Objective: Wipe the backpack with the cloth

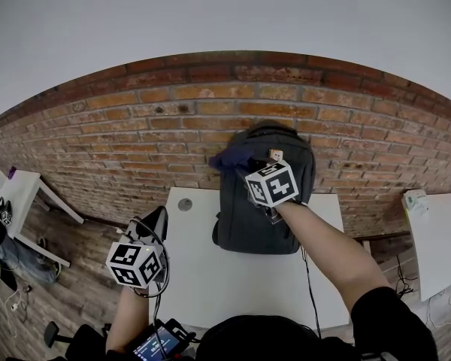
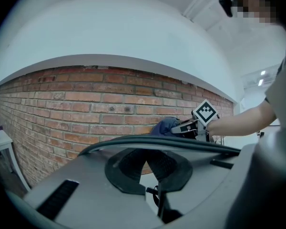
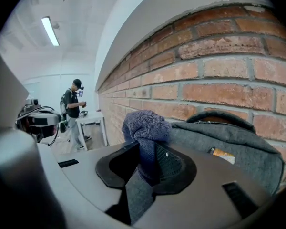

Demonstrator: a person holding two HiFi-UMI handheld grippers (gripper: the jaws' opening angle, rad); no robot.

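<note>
Grey backpack [image 1: 263, 201] stands upright on the white surface [image 1: 233, 277], its back leaning on the brick wall [image 1: 135, 126] and its long axis running from the handle at the wall down toward the person. The right gripper [image 1: 257, 168] is pinched on a bunched blue-purple cloth [image 1: 231, 159], and its own view shows the fabric clamped between the two pads and bulging out past the tips. The cloth sits at the backpack's upper left shoulder. It looks pressed to the fabric or just beside it, but I cannot tell for sure that the two touch. From this gripper, nearly all of the backpack lies to the right and below, toward the person, so the front panel is unwiped ground on that side. A stroke from here would likely run down the long axis or across the top to the right, with the cloth kept flat on the panel. The left gripper [image 1: 149, 235] hangs well apart from the backpack, low and off the surface's left edge. Its tips are closed together with nothing between them. The right gripper is clearly the nearer one and already carries the cloth. The backpack is only propped on the wall, so a firm push may tip or slide it sideways.
</note>
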